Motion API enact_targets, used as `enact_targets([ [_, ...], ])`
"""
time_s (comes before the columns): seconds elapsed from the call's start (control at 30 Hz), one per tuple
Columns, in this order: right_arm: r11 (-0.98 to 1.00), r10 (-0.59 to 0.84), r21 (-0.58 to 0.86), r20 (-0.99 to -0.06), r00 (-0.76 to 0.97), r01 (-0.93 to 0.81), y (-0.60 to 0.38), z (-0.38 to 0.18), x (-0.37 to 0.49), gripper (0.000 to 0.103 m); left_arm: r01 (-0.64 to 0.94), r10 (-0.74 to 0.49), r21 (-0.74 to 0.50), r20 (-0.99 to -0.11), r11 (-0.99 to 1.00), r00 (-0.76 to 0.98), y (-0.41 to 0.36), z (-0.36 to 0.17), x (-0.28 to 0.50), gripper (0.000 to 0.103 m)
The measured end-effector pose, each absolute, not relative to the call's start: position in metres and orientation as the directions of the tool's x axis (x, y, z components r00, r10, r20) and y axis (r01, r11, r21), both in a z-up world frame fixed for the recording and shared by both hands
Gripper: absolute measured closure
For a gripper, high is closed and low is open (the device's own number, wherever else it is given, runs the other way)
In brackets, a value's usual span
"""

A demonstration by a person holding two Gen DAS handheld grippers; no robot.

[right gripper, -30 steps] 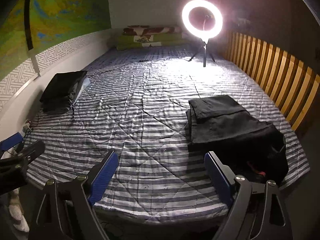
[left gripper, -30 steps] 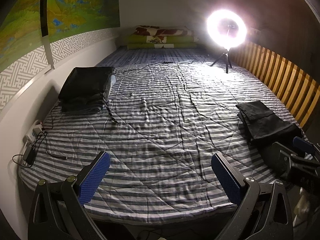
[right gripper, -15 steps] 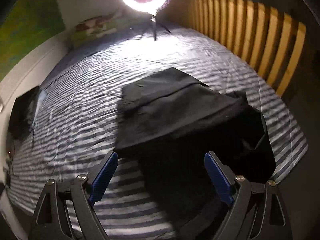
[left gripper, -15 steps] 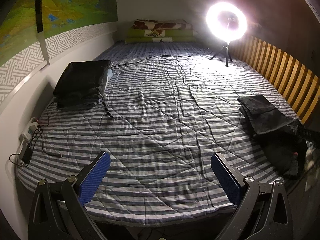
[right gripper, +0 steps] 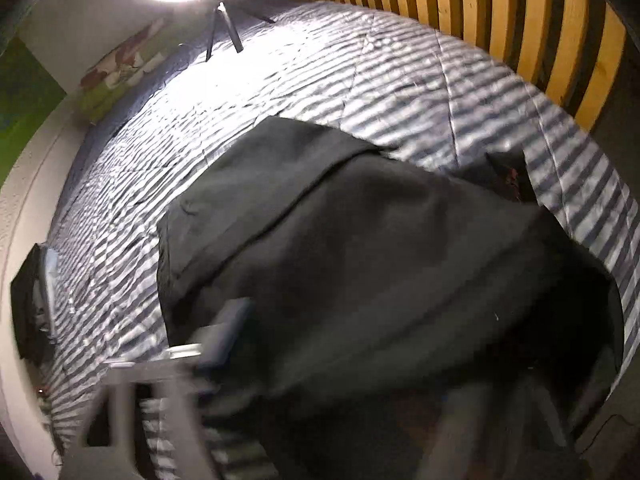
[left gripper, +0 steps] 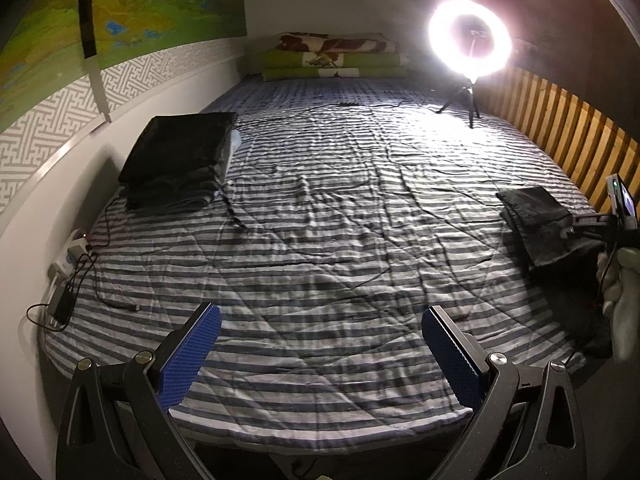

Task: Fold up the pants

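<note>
While held low over striped bedding (left gripper: 320, 248), left gripper (left gripper: 320, 356) gaped wide, blue ribbed pads empty. Right gripper (right gripper: 224, 340) smeared by blur above matte black pants (right gripper: 380, 260) near slatted rail (left gripper: 560, 128); spread unreadable. Noted one folded dark stack (left gripper: 176, 160) far left, one ring light (left gripper: 470, 38) beyond.

My two handheld grippers, black frames with blue pads

My left gripper (left gripper: 320, 344) has ribbed blue pads (left gripper: 191, 356), black arms, silver screws; my right gripper (right gripper: 336, 360) is motion-blurred.
</note>
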State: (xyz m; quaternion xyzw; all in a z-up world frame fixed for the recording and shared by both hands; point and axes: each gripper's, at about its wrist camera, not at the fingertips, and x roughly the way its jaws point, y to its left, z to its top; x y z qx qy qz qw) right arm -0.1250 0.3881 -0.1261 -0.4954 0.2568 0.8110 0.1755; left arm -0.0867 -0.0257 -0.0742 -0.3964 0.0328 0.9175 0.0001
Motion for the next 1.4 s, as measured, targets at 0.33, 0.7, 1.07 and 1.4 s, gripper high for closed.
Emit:
enact_targets([
  [0.33,-0.917,0.079,0.17,-0.809,-0.582,-0.36,0.286,-0.068,-0.14,0.098,0.04,-0.076,0.067,-0.722,-0.997,-0.687,-0.065,-0.07,-0.086,0.001],
  [0.7,-0.966,-0.238,0.244,-0.712,-0.661,0.085,0.088,-0.004,-0.158,0.101,0.158,-0.156,0.06,-0.687,-0.986,-0.71,-0.117,-0.045,-0.078,0.001],
  [1.07,-0.904,-0.396,0.242,-0.785,-0.476,0.353,-0.048,-0.033,-0.159,0.092,0.241,-0.231,0.081,-0.68,-0.967,-0.696,-0.171,-0.039,-0.053,0.001],
  [1.4,-0.939,-0.343,0.253,-0.743,-0.574,0.233,0.1,-0.014,-0.082,0.064,0.082,-0.1,0.059,-0.702,-0.995,-0.705,-0.126,-0.058,-0.065,0.001],
])
